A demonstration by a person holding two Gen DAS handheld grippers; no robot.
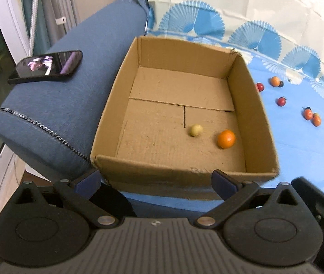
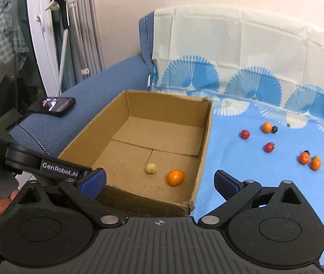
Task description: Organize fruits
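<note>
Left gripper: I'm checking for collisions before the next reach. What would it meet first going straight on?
Probably the cardboard box: the open left gripper points into it, toward the floor near the pale fruit. Depth is uncertain.

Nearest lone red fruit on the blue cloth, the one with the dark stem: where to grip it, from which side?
Grip the red fruit across its round middle, coming from above. It lies alone on the blue cloth, clear of its neighbours, so both fingers have room. Its dark stem points to the right in the right wrist view; keep the pads off it. The right gripper, open, looks closer.
</note>
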